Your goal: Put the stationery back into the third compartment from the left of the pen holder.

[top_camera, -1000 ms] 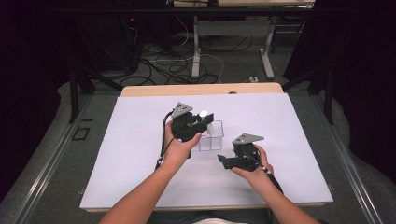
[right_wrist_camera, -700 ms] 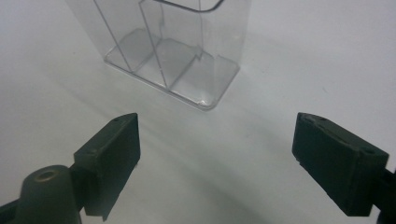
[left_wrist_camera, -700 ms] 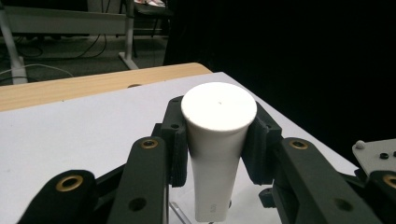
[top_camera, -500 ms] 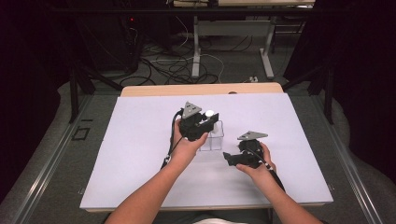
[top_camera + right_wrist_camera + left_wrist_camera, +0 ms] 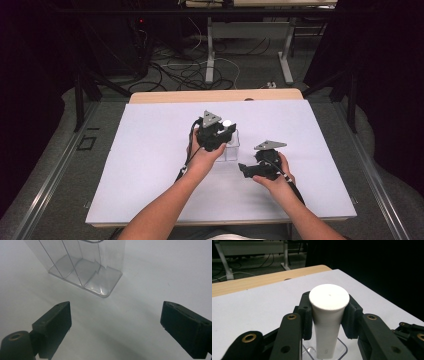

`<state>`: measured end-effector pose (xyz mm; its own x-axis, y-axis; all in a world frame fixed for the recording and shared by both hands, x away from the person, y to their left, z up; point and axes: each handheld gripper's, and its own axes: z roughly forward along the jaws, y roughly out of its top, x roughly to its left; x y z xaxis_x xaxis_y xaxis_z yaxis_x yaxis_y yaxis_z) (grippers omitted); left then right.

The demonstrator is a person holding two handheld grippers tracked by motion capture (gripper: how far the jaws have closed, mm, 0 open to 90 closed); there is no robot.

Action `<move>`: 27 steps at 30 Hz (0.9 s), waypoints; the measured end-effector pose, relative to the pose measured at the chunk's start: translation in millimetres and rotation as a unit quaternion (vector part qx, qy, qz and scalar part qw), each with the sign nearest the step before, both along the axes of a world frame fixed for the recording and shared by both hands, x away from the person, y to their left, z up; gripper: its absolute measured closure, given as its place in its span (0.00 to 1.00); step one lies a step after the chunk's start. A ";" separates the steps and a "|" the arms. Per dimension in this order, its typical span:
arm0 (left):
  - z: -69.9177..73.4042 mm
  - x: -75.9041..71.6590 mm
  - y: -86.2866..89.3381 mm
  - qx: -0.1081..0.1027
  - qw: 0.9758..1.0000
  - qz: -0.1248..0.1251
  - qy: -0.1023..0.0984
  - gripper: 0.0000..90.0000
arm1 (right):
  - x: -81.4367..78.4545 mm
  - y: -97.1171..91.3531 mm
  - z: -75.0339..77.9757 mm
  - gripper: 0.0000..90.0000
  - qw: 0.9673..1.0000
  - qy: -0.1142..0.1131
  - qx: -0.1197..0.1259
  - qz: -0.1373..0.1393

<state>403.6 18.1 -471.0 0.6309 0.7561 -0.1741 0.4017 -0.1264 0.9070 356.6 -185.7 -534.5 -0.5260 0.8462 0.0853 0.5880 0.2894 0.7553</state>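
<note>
nearest, the right gripper (image 5: 243,170) has just been opening and hangs released, jaws wide with nothing between them, just beside the clear box (image 5: 85,267), whose near compartments are bare. farther on, the left gripper (image 5: 329,315) clenches an upright white tube (image 5: 327,315), its foot down in the box.

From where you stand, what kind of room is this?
Probably a lab or recording workshop, not a home: a white-covered wooden table ringed by black curtains, loose cables on the grey floor, and a person working black hand-held tongs over a clear plastic divided box.
</note>
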 end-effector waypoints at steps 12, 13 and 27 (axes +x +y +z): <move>-12.6 1.1 -5.4 0.015 1.000 0.000 0.020 0.74 | 1.0 -1.5 -0.6 0.10 1.000 -0.001 -0.002 0.002; -13.4 1.2 -5.7 0.019 1.000 -0.001 0.019 0.74 | 0.8 -1.5 -0.4 0.10 1.000 0.000 0.000 0.001; -19.0 0.1 -12.4 0.056 0.998 -0.011 0.014 0.74 | 0.9 -0.6 -0.8 0.10 1.000 0.001 0.002 0.002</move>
<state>403.7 5.7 -490.0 0.6435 0.7579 -0.1071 0.4233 -0.2358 0.8748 357.5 -186.3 -535.3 -0.5290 0.8439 0.0895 0.5884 0.2888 0.7552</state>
